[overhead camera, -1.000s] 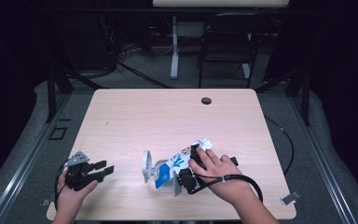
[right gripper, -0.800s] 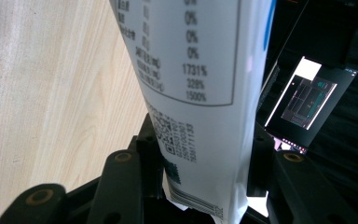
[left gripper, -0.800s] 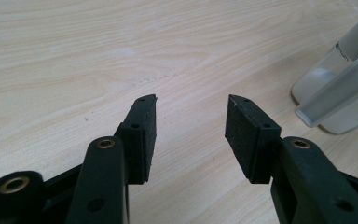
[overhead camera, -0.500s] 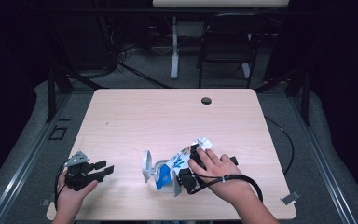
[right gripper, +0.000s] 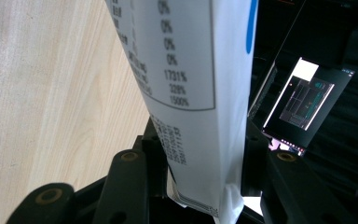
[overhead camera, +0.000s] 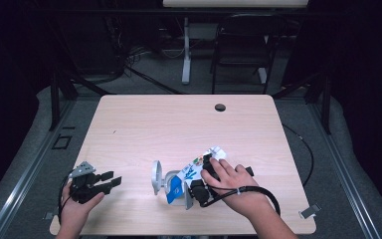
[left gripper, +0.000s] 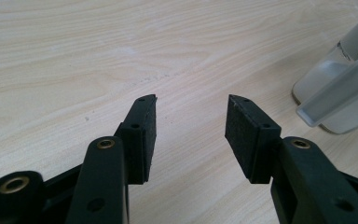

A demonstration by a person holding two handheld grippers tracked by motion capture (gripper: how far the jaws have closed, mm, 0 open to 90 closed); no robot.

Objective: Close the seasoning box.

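Note:
A white and blue carton (overhead camera: 191,174) lies tilted over the table's front middle, its lower end by a clear plastic cup (overhead camera: 158,178). My right gripper (overhead camera: 195,188) grips the carton, which has a printed table (right gripper: 191,70) on its side. Its jaws have just been closing, and both pads press the carton's lower end. My left gripper (overhead camera: 110,180) rests at the front left, open with nothing between its pads (left gripper: 242,135). Off to the right in the left gripper view stands the clear cup (left gripper: 340,88).
The light wooden table (overhead camera: 179,124) has a small black round cap (overhead camera: 220,107) near its far edge. A chair (overhead camera: 238,50) and stand legs are on the dark floor behind. A lit screen (right gripper: 303,98) shows past the carton.

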